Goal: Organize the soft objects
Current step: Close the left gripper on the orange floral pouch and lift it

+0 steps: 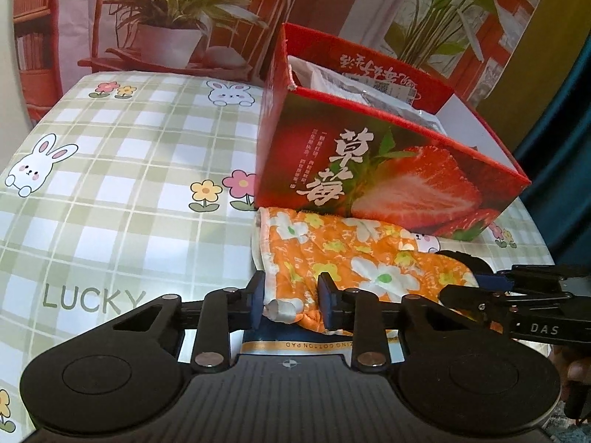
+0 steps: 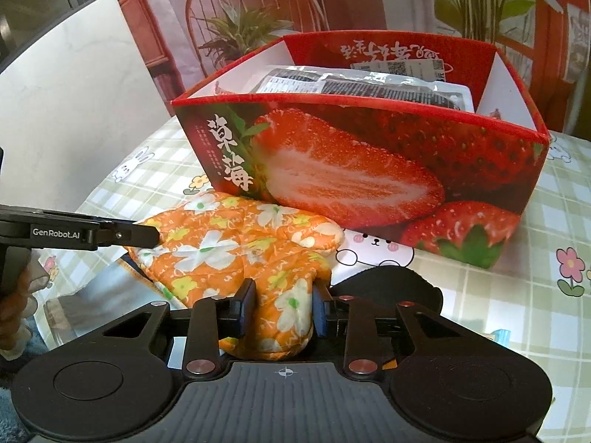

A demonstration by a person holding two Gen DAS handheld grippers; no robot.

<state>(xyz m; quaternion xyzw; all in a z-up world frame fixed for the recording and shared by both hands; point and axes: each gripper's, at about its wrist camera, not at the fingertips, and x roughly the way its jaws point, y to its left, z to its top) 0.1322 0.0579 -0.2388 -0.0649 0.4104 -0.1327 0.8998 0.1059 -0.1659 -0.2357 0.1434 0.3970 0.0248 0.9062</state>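
Observation:
An orange oven mitt with white and yellow flowers (image 1: 354,254) (image 2: 236,247) lies on the table in front of a red strawberry box (image 1: 388,170) (image 2: 362,170). My left gripper (image 1: 291,302) is shut on the mitt's cuff end, its fingers pressing the fabric. My right gripper (image 2: 284,308) is shut on the mitt's finger end, with the fabric bunched between its pads. The right gripper also shows at the right of the left wrist view (image 1: 517,302), and the left gripper shows at the left of the right wrist view (image 2: 110,234). The box holds plastic-wrapped packets (image 2: 369,85).
The table has a green checked cloth with rabbits and flowers (image 1: 122,170). A cotton pad packet (image 1: 295,347) lies under the mitt near my left gripper. A black round object (image 2: 391,288) lies by the right gripper. A printed backdrop with plants stands behind.

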